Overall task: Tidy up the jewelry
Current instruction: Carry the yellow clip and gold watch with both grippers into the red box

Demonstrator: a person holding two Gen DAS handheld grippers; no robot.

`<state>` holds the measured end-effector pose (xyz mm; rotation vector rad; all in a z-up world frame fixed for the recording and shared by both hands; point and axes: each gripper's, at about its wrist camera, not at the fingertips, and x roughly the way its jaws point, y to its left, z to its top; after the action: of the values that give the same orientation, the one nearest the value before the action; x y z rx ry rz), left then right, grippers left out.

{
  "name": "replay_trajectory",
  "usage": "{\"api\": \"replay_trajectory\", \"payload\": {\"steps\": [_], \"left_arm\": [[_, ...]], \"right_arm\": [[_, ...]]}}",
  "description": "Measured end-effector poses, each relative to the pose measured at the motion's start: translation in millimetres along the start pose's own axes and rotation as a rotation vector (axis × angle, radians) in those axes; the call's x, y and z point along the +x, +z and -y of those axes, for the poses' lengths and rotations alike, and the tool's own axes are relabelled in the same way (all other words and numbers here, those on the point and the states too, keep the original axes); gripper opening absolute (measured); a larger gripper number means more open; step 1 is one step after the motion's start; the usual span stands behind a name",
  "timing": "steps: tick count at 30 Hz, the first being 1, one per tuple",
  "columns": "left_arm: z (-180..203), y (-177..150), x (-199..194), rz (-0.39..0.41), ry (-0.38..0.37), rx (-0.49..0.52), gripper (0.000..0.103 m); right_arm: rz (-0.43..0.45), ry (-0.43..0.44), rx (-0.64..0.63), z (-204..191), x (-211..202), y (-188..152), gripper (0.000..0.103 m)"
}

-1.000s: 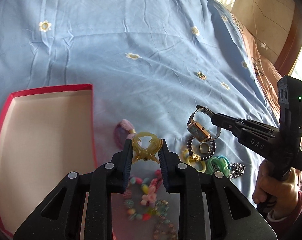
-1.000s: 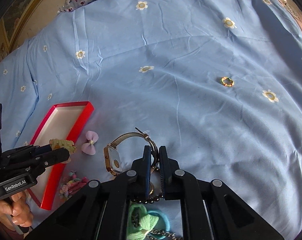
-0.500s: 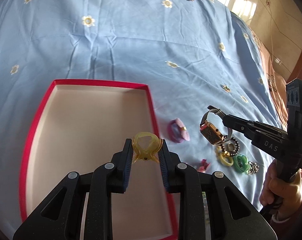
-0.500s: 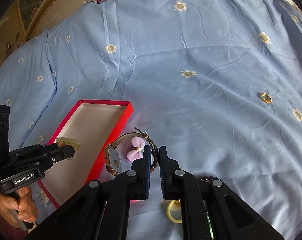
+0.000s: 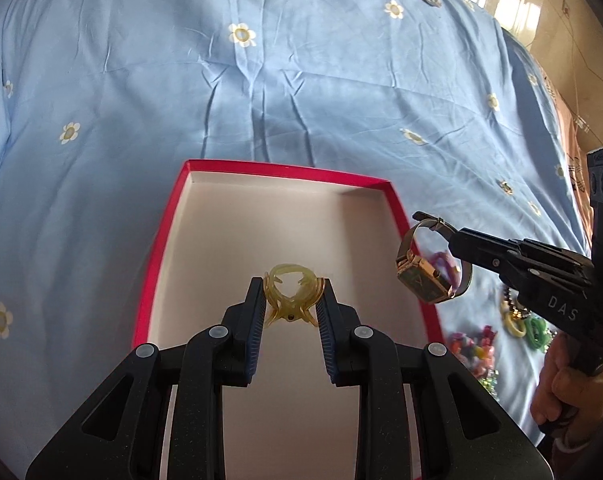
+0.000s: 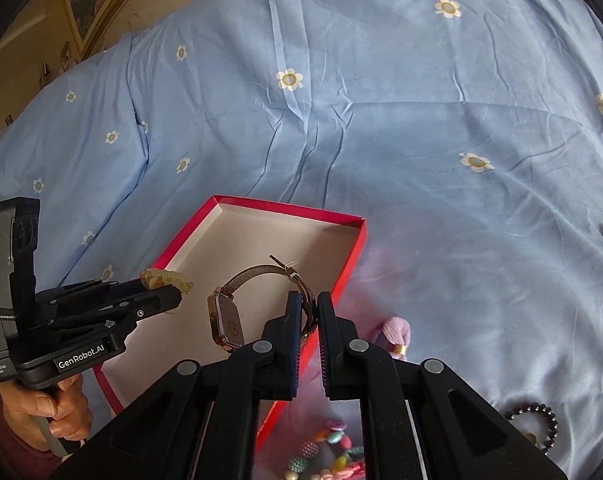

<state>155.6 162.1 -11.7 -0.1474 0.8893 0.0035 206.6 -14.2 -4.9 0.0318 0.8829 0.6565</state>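
1. On a blue flowered bedsheet (image 5: 301,92), a shallow red box (image 5: 169,216) lies open with a bare pale floor; none of the jewelry has landed in it yet.

2. The left gripper (image 5: 291,306) hangs over the middle of the box, its fingers pinching a yellow hair claw (image 5: 292,294) by the sides. The claw appears clear of the box floor, so letting go from here could make it bounce or skid toward the low wall.

3. The right gripper (image 6: 308,316) reaches in across the box's right wall, its fingers pressed together on the mesh strap of a gold wristwatch (image 6: 225,320). The square watch case dangles free beside the fingers; held by the strap alone, it may swing, clip the red rim or slide out of the pinch.

4. With both tools crowding one small box, they could knock together if they lower at once.

5. Right of the box, still on the sheet: a pink bow (image 6: 397,334), a dark bead bracelet (image 6: 535,420), bright beads (image 5: 471,346) and a green ring (image 5: 537,330), all awaiting collection.
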Motion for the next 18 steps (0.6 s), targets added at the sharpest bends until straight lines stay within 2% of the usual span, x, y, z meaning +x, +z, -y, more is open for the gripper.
{"api": "replay_trajectory", "payload": {"steps": [10,18], "left_arm": [[-24.7,10.2,36.6,-0.056,0.057,-0.003,0.023],[-27.1,6.9,50.0,-0.088,0.073,0.009,0.024]], "right_arm": [[-0.071,0.008,-0.032,-13.3,53.3,9.7,0.007],[-0.125,-0.008,-0.063,-18.5,81.9,6.2,0.007]]}}
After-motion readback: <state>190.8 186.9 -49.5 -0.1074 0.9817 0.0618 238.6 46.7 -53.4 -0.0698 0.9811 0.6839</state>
